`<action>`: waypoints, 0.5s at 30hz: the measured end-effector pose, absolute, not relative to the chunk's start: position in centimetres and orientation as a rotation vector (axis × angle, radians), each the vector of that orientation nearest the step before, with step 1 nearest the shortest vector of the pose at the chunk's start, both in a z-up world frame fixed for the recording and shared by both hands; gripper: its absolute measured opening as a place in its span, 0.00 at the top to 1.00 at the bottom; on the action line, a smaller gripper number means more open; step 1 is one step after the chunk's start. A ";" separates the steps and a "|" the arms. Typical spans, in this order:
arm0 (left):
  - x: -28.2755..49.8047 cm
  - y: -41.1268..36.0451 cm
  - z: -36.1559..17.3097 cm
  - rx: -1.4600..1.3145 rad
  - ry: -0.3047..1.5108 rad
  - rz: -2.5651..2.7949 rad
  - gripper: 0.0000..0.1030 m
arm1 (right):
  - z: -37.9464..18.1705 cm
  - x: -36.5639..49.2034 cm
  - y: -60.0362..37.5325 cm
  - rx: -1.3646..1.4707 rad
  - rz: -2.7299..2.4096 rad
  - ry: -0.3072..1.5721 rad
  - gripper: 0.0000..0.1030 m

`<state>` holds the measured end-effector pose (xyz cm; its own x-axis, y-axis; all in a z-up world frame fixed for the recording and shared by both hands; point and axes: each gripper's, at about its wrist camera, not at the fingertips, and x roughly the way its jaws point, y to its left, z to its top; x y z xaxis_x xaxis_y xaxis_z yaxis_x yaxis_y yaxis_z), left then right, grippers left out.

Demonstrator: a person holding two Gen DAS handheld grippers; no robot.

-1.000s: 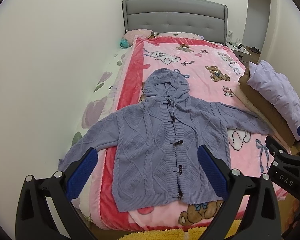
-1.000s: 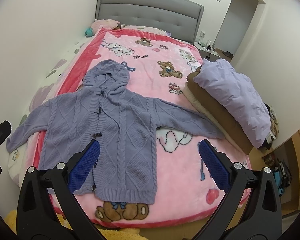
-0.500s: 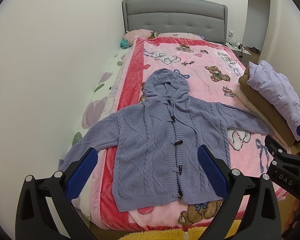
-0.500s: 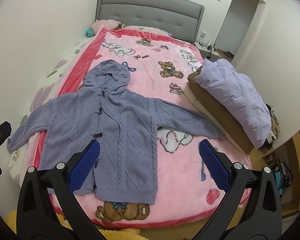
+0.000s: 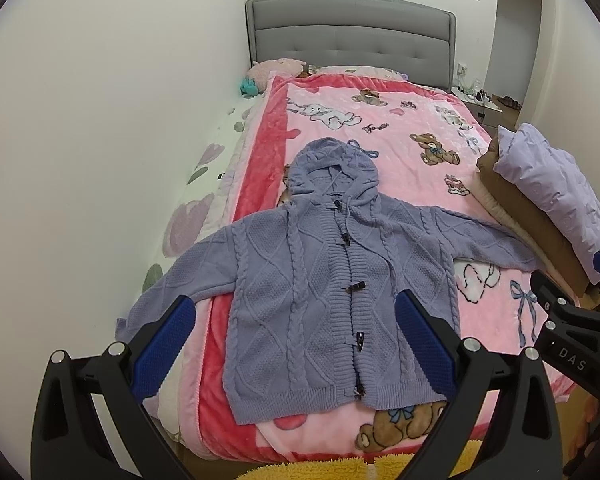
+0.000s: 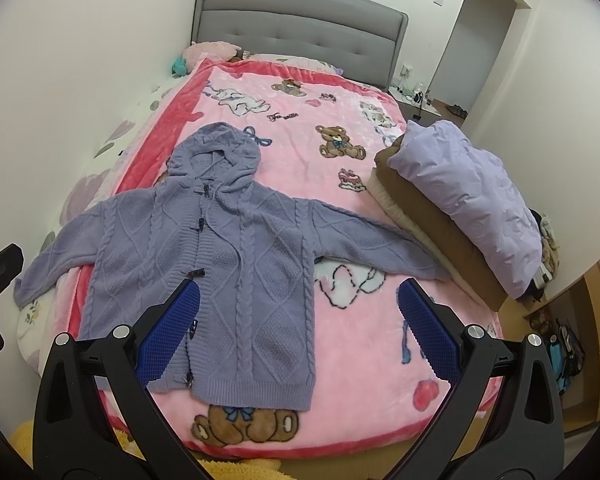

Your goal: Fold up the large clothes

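A lavender cable-knit hooded cardigan [image 5: 300, 292] lies flat, front up, on the pink teddy-bear blanket [image 5: 416, 128], sleeves spread to both sides, hood toward the headboard. It also shows in the right wrist view [image 6: 256, 276]. My left gripper [image 5: 296, 328] is open and empty, held above the foot of the bed over the cardigan's lower left part. My right gripper [image 6: 300, 320] is open and empty, above the cardigan's right hem area. The right gripper's body shows at the edge of the left wrist view [image 5: 572, 344].
A stack of folded bedding with a lilac duvet [image 6: 472, 196] on top sits along the bed's right edge. A white wall [image 5: 100, 120] runs along the left. Grey headboard [image 5: 352, 36] at the far end. Yellow fluffy rug [image 5: 316, 468] at the bed's foot.
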<state>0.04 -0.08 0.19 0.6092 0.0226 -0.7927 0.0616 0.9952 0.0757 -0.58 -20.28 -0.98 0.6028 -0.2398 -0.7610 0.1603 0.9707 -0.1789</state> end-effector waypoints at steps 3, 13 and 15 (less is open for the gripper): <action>0.3 0.3 0.2 0.087 0.925 -0.017 0.05 | -1.0 -0.4 -20.2 -0.090 -0.224 0.897 0.07; 1.1 6.5 -1.1 -0.125 0.847 0.009 0.05 | -1.3 0.8 -18.8 -0.040 -0.163 0.837 0.07; 1.4 8.9 -2.1 -0.190 0.815 0.027 0.05 | -1.7 1.5 -17.9 -0.025 -0.120 0.833 0.08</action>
